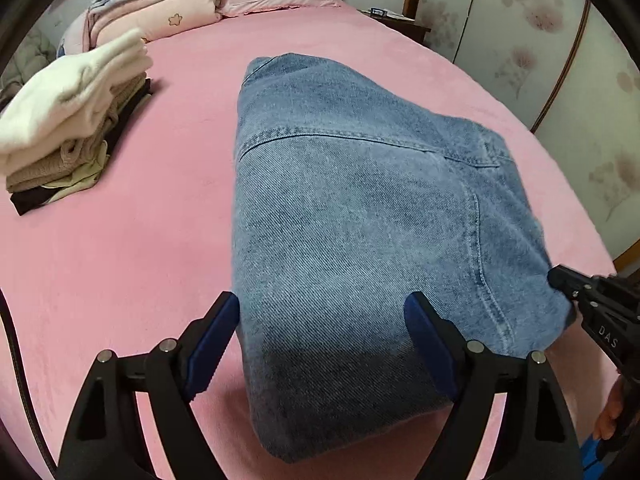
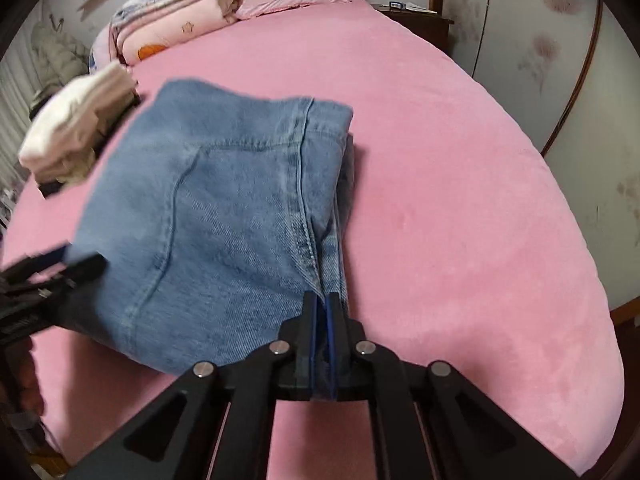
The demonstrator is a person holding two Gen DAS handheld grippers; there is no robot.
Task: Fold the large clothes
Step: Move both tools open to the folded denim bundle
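Blue-padded jaws of the left hand-held gripper [image 1: 320, 344] stand spread wide astride the near left corner of the folded jeans [image 1: 360, 240], pads not pressing on the cloth. Over on the other side, the right hand-held gripper [image 2: 322, 344] is pressed together on the near right edge of the denim, pinching a thin lip of fabric along the side seam.

These jeans lie folded into a thick block in the middle of the pink bed [image 1: 120, 280], well apart from the stack of folded clothes [image 1: 72, 128] at the far left and the quilts [image 1: 160, 4] by the headboard.

Denim like this looks heavy and fairly stiff for cloth; I'd expect the layers to hold their crease but sag and slide apart if lifted by one layer only. It isn't slippery or fragile. Best hold, to my eye, is at the two near corners, biting through all the layers at once, close to the seam where the cloth is thickest.
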